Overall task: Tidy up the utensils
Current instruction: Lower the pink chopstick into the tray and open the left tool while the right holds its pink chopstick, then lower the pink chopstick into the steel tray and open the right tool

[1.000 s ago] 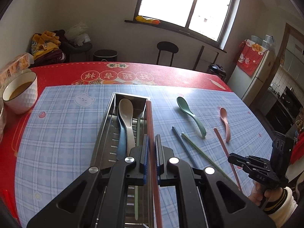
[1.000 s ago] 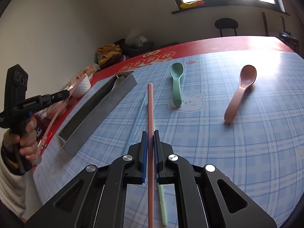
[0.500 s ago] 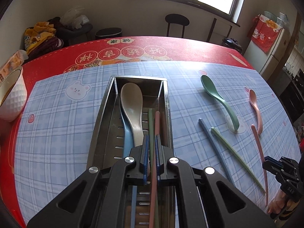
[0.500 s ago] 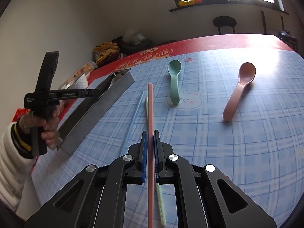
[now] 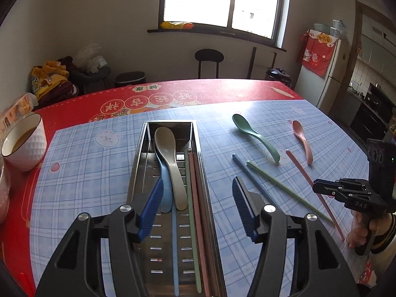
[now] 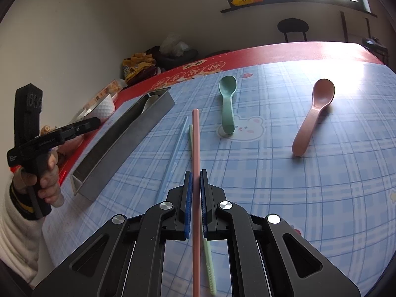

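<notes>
The right gripper (image 6: 195,198) clamps the pink chopstick (image 6: 195,143) lengthwise between its fingers — the metal tray (image 6: 123,146) lies to its left, under the left gripper's (image 5: 198,208) just-opened, empty fingers.

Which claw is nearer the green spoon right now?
Right. The right claw, shut on a pink chopstick, sits just short of the green spoon. The left claw hangs open over the metal tray, off to the spoon's side.

A long perforated steel tray (image 5: 138,165) holds a beige spoon (image 5: 170,163), a blue spoon and green, pink and blue chopsticks. Green spoon (image 6: 227,104), pink spoon (image 6: 314,116) and three chopsticks (pink one (image 6: 196,148) raised) remain outside.
</notes>
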Demonstrator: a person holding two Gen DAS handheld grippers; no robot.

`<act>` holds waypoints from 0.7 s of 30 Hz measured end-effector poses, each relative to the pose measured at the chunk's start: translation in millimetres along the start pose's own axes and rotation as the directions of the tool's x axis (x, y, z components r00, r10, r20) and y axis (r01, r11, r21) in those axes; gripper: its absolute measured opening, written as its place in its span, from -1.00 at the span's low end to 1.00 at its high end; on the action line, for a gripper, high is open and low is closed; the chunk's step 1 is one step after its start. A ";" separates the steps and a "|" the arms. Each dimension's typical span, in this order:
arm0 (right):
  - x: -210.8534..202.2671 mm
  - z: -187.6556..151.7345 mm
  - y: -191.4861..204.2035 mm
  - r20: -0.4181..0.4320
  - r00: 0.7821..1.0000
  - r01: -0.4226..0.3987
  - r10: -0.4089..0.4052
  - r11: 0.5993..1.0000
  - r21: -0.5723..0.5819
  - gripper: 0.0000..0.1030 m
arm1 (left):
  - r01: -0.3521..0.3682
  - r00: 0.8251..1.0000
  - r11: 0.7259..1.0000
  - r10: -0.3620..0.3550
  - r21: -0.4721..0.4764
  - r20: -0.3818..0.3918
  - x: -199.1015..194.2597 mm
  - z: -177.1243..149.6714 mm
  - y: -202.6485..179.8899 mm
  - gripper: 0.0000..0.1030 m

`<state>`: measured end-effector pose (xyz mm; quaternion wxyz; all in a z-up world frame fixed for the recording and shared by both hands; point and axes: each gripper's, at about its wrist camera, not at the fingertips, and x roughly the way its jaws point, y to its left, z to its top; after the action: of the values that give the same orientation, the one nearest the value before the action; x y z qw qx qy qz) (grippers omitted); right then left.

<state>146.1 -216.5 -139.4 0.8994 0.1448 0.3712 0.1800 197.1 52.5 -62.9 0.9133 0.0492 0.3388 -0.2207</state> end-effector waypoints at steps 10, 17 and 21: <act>3.9 -0.1 1.3 -0.008 0.999 0.051 -0.051 0.999 0.010 -0.88 | -0.030 0.993 0.999 0.031 -0.013 0.115 -18.3 -33.3 24.1 0.87; 9.6 3.1 -3.1 -0.037 0.992 0.125 -0.123 0.991 0.048 -0.88 | -0.014 0.989 0.997 0.026 -0.080 0.147 -31.2 -44.3 48.3 0.88; 13.8 11.1 2.3 -0.059 0.980 0.193 -0.189 0.979 0.060 -0.88 | 0.004 0.984 0.996 0.011 -0.086 0.177 -40.4 -43.8 49.7 0.88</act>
<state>162.7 -209.9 -139.4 0.8972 0.1330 0.4127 0.0843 165.4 122.6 -73.6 0.9414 -0.0095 0.2654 -0.2078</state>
